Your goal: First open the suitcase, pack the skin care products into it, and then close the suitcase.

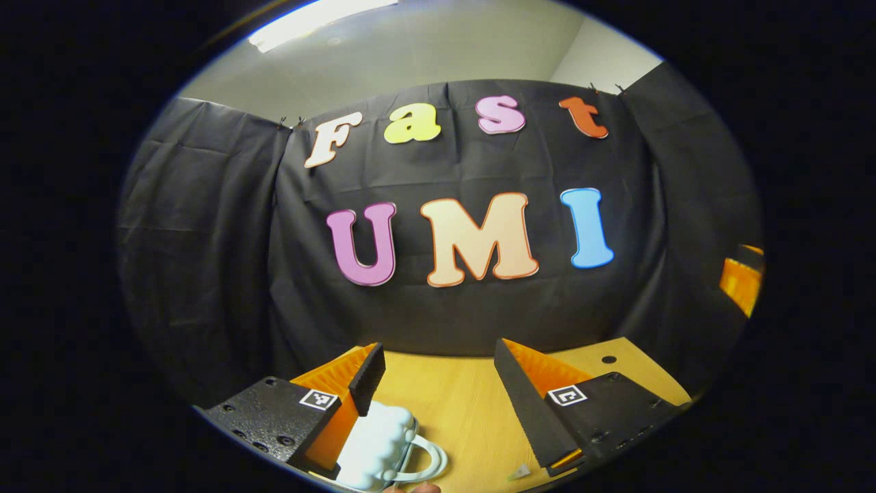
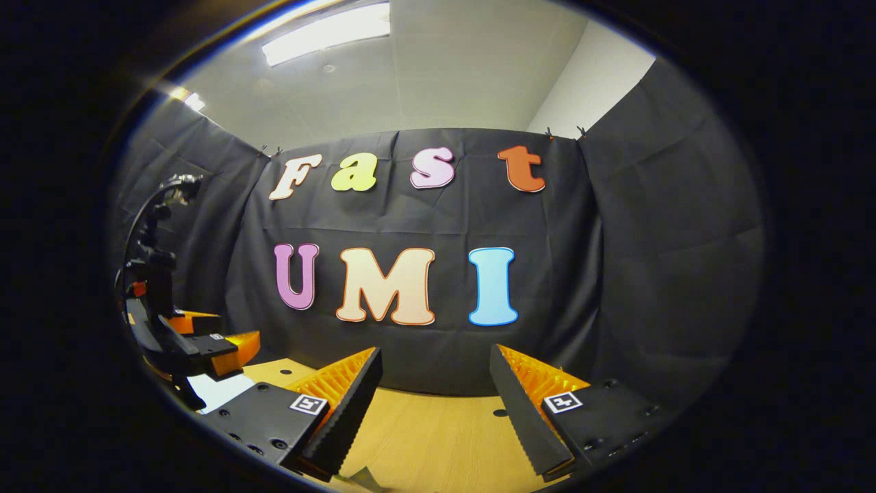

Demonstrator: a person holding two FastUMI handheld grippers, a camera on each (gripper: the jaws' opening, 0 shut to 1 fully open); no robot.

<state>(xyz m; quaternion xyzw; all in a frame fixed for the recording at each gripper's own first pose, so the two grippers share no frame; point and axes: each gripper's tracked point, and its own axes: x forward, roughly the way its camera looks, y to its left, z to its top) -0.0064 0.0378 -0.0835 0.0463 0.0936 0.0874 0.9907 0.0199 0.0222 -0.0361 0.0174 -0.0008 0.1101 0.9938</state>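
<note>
Left tongs (image 1: 438,383) gaping wide, gripping nothing, hovering over wooden surface (image 1: 452,411). White suitcase (image 1: 380,445) with looped handle sitting at lower left of frame, beside the left finger. Right tongs (image 2: 434,387) also spread wide, empty, above the same surface.

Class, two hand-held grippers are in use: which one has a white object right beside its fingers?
The left hand-held gripper: a white bumpy case with a handle lies by its left finger. The right hand-held gripper has bare wooden table between its fingers.
</note>
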